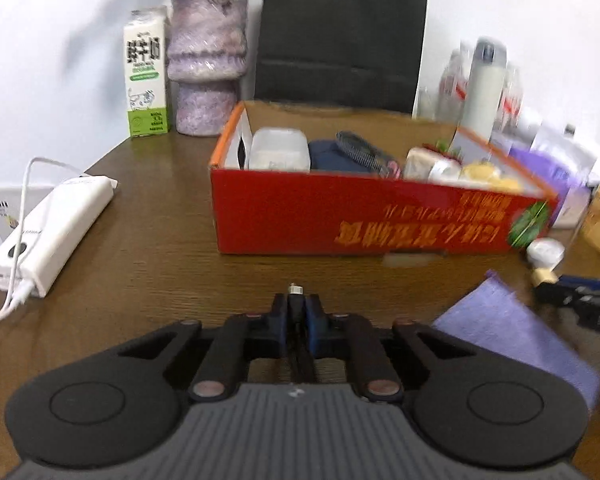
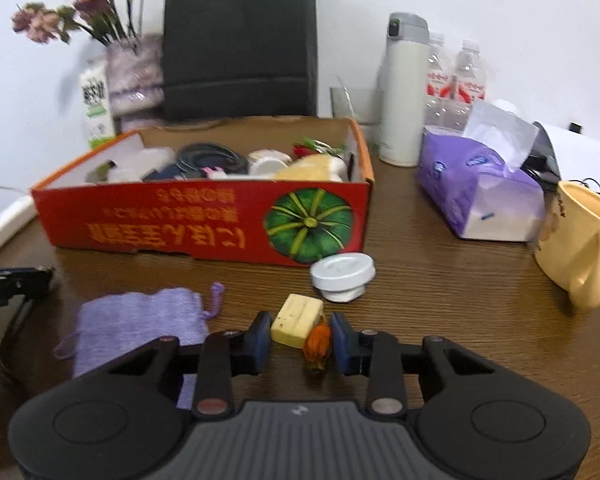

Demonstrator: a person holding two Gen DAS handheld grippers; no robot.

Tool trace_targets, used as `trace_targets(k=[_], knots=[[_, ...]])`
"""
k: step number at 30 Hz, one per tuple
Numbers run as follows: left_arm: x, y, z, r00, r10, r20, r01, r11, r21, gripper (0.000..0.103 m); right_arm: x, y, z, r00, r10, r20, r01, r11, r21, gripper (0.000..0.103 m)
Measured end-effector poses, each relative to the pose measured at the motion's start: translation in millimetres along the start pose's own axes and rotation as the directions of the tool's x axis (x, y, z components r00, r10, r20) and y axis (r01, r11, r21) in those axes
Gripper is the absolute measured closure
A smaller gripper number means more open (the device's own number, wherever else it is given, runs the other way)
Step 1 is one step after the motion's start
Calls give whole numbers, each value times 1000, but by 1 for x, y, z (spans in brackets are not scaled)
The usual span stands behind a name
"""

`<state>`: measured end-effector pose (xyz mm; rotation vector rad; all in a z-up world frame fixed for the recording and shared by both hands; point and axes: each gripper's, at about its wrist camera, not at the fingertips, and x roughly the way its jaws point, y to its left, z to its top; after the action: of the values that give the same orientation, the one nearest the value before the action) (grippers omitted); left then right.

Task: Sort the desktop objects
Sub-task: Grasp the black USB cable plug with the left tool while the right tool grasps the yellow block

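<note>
A red cardboard box holding several items stands on the brown table. My left gripper is shut on a thin black cable plug, in front of the box. My right gripper is open around a cream eraser-like block and a small orange charm on the table. A purple drawstring pouch lies to its left. A white round lid sits by the box's corner.
A white power bank with its cable lies at the left. A milk carton, vase and black bag stand behind the box. A thermos, tissue pack and yellow mug stand at the right.
</note>
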<state>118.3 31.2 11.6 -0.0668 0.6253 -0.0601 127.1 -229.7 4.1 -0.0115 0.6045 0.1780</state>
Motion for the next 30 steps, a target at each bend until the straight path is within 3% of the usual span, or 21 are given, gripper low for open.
trace_targets(k=[4,9,12,15,19,21,23,27,29,30], knots=[[-34,-1,0,997,-19,74,23,998,-59,93,-22,5,-1,997,7,78,-5,1000,-22,72],[-84,-7,1,986,-69,154,81,994,-70,93,-70,21,-11,975,-14,220,35,995,-93,72],[-113,-15,3,976,-93,196,102,994,-35,93,-86,28,-23,991,-11,131,24,995,-100,72],[-134,-25,-4,972,-119,202,119,993,13,93,-98,31,-46,998,66,15,-64,994,-83,72],[-144,-30,-26,978,-131,161,129,991,19,93,-119,40,-76,997,81,-21,-83,988,-128,71],[-145,-30,-39,982,-135,133,134,991,10,93,-126,42,-84,998,54,-30,-57,987,-148,59],[-144,-29,-49,987,-124,106,124,992,4,93,-135,43,-86,999,36,-7,-37,990,-139,55],[-146,-28,-66,991,-84,105,81,996,34,93,-140,45,-76,994,106,20,-103,988,-117,56],[-143,-24,-72,993,-77,88,75,997,30,93,-123,46,-69,996,87,-36,-90,991,-95,60],[-142,-22,-74,994,-78,82,77,997,20,93,-113,46,-68,995,78,-67,-84,993,-77,68]])
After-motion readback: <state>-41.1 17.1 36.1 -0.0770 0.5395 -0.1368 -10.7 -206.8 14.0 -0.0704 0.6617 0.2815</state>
